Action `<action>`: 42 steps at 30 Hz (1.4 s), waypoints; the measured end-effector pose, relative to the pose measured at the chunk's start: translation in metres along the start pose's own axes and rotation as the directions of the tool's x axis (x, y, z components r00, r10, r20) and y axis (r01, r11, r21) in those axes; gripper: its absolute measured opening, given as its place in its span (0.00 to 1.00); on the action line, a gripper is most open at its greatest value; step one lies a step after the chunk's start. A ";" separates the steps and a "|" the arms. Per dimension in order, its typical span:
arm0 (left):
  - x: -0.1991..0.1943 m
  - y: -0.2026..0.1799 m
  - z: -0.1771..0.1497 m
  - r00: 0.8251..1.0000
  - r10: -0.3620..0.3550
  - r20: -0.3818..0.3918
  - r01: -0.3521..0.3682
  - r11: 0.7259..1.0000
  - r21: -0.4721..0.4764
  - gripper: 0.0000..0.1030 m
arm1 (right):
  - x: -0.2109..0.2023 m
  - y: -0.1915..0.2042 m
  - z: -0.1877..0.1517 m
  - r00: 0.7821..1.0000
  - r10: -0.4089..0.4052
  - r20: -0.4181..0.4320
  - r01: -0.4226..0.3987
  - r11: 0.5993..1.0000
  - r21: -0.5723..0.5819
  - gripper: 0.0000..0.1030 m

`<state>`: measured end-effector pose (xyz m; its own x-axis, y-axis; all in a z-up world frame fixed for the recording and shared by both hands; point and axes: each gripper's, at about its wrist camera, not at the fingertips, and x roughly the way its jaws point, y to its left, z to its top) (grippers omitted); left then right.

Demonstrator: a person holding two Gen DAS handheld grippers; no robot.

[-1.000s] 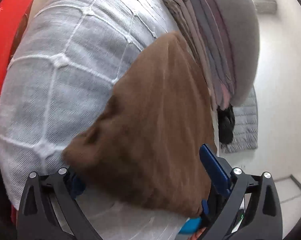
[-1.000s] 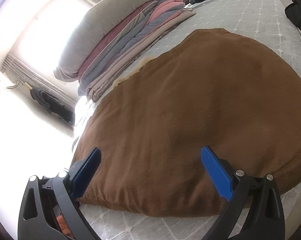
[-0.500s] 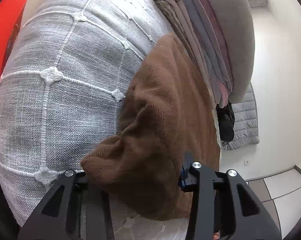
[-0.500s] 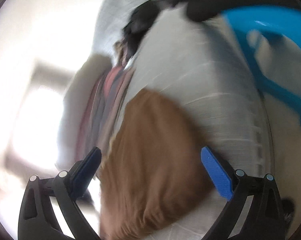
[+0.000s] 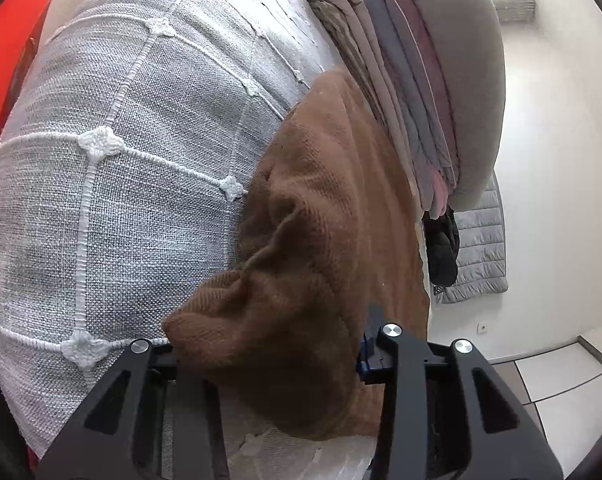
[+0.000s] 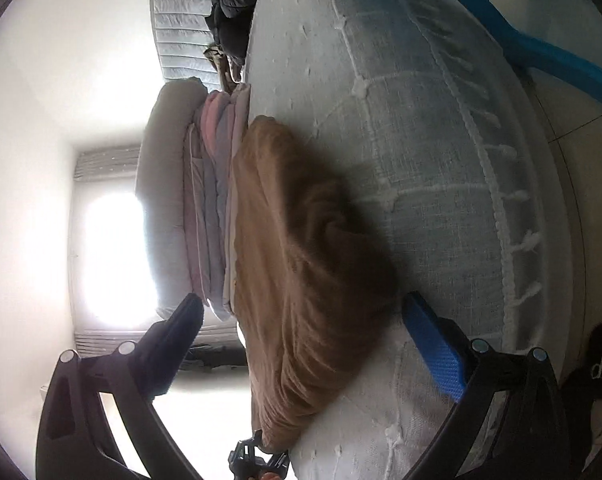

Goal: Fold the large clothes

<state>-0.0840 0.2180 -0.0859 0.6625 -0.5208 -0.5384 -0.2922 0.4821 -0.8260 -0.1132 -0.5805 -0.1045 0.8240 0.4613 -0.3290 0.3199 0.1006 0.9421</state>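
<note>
A large brown knit garment (image 5: 325,216) lies on the grey quilted bed (image 5: 113,200). My left gripper (image 5: 269,364) is shut on a bunched corner of the garment, lifted a little off the bed. In the right wrist view the same brown garment (image 6: 297,264) lies in a mound on the bed (image 6: 433,160), seen rotated. My right gripper (image 6: 301,312) is open and empty, its fingers to either side of the garment's near end without touching it.
A stack of folded grey and pink bedding with a grey pillow (image 5: 433,80) lies against the garment's far side. A dark jacket (image 5: 443,248) hangs at the bed's edge. A blue frame (image 6: 541,40) stands beside the bed. A black slipper (image 6: 597,368) lies on the floor.
My left gripper closed on the garment's corner and bunched it up. My right gripper swung away and rolled sideways, staying open.
</note>
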 end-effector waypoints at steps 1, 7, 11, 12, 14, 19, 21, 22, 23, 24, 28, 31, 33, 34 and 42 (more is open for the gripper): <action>0.001 -0.001 0.001 1.000 0.002 0.000 -0.002 1.000 0.000 0.35 | 0.002 0.001 0.001 1.000 0.001 -0.001 -0.001 1.000 -0.005 0.93; 0.004 -0.004 0.002 1.000 0.009 -0.005 -0.009 1.000 0.001 0.38 | 0.032 0.011 0.020 0.996 -0.066 -0.053 0.063 0.996 -0.068 0.28; -0.001 -0.005 0.006 0.999 -0.041 -0.013 0.041 0.999 0.016 0.27 | 0.028 0.022 0.013 0.998 -0.027 -0.051 0.020 0.992 -0.124 0.23; -0.006 -0.008 0.008 0.999 -0.051 -0.011 0.051 0.998 0.023 0.24 | 0.023 0.029 0.007 0.998 -0.001 -0.057 -0.007 0.990 -0.142 0.21; -0.021 -0.016 0.007 0.997 -0.074 0.000 0.074 0.996 0.052 0.21 | 0.011 0.035 -0.004 0.997 0.025 -0.068 -0.036 0.986 -0.163 0.20; -0.067 -0.021 -0.004 0.994 -0.112 0.013 0.110 0.991 0.081 0.20 | -0.019 0.027 -0.031 0.991 0.070 -0.117 -0.089 0.983 -0.160 0.19; -0.077 -0.016 -0.007 0.996 -0.087 0.017 0.085 0.991 0.102 0.20 | -0.024 0.019 -0.033 0.991 0.039 -0.131 -0.061 0.984 -0.167 0.19; -0.074 -0.011 -0.006 0.998 -0.065 0.008 0.063 0.992 0.105 0.20 | -0.023 0.017 -0.029 0.991 0.009 -0.132 -0.032 0.984 -0.176 0.20; -0.068 -0.010 -0.004 0.999 -0.047 0.000 0.047 0.994 0.101 0.21 | -0.018 0.014 -0.024 0.990 -0.013 -0.138 -0.010 0.986 -0.169 0.21; -0.058 -0.005 0.000 1.000 -0.017 -0.017 0.019 0.996 0.089 0.24 | -0.013 0.012 -0.019 0.989 -0.022 -0.144 -0.001 0.987 -0.158 0.24; -0.036 0.005 0.010 0.999 0.037 -0.036 -0.036 0.998 0.047 0.34 | 0.015 0.011 -0.001 0.979 -0.117 -0.168 0.091 0.984 -0.155 0.44; -0.031 -0.002 0.016 0.998 0.056 -0.025 -0.055 0.997 0.055 0.36 | 0.014 0.015 0.003 0.978 -0.150 -0.145 0.125 0.977 -0.172 0.45; -0.027 -0.005 0.019 0.998 0.058 -0.023 -0.056 0.997 0.054 0.37 | -0.004 0.022 0.003 0.976 -0.214 -0.048 0.199 0.955 -0.218 0.45; -0.027 -0.004 0.018 0.998 0.057 -0.023 -0.056 0.997 0.051 0.39 | -0.012 0.031 0.000 0.966 -0.259 0.021 0.255 0.931 -0.261 0.45; -0.023 0.005 0.005 1.000 0.026 -0.009 -0.025 0.999 0.025 0.52 | 0.064 0.195 -0.080 0.914 -0.328 0.239 0.364 0.403 -0.840 0.61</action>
<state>-0.0975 0.2359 -0.0769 0.6487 -0.5144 -0.5608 -0.2919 0.5124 -0.8076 -0.0357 -0.4604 0.0631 0.7596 0.1779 -0.6256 0.0361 0.9488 0.3137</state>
